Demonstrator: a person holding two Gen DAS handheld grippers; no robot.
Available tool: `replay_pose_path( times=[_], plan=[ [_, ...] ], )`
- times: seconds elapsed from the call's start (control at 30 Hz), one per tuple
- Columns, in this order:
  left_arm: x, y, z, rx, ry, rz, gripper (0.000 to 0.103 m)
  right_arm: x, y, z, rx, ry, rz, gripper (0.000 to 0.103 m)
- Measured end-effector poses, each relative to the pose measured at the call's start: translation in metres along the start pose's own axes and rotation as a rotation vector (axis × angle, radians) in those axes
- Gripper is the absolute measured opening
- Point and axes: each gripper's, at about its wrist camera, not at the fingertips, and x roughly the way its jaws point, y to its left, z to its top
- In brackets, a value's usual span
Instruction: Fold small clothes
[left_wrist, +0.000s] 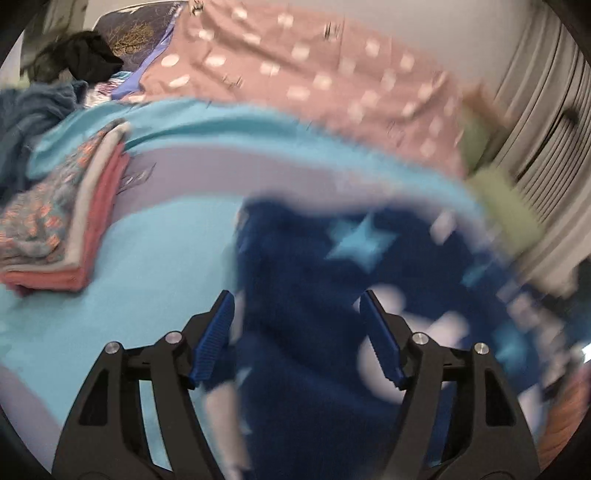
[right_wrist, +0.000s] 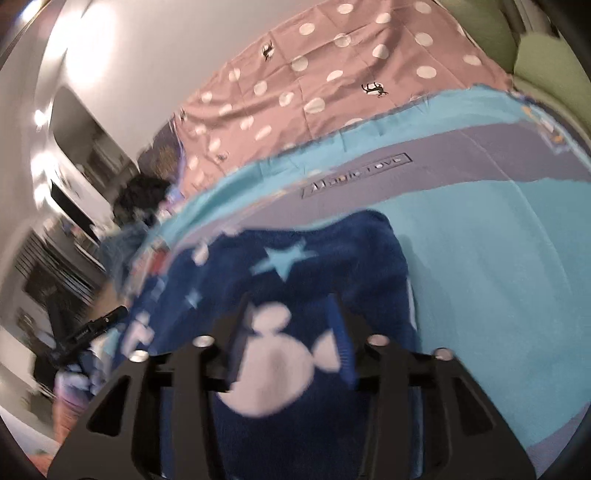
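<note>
Your navy garment with pale stars and a white mouse-head print lies on the turquoise and lilac blanket that covers the bed, straight ahead of both tools. In the left wrist view it fills the middle and the 3 o'clock side, and its left edge runs from 12 toward 6 o'clock just inside your left tool's left pad, so the long axis runs roughly away from you. That tool stands apart, with the cloth under and between the fingers but no pad pressing on it. To the 9 o'clock side you have open blanket, ending at the folded stack of coral, white and patterned pieces at 10 o'clock. In the right wrist view the garment's far edge sits at 12 o'clock and its right edge drops toward 4 o'clock, with a wide bare stretch of blanket beyond it at 3 o'clock. Your right tool is blurred; its fingers stand apart over the mouse-head print, and you cannot tell whether they touch it. The pink dotted cover lies beyond at 12 o'clock.
</note>
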Motion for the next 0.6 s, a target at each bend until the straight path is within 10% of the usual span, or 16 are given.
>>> replay_pose_path(
  times=[0.6],
  plan=[
    [-0.087, 0.022, -0.09, -0.108, -0.033, -0.039, 0.07, -0.108, -0.047, -0.086, 0.145, -0.124, -0.074, 0.049]
  ],
)
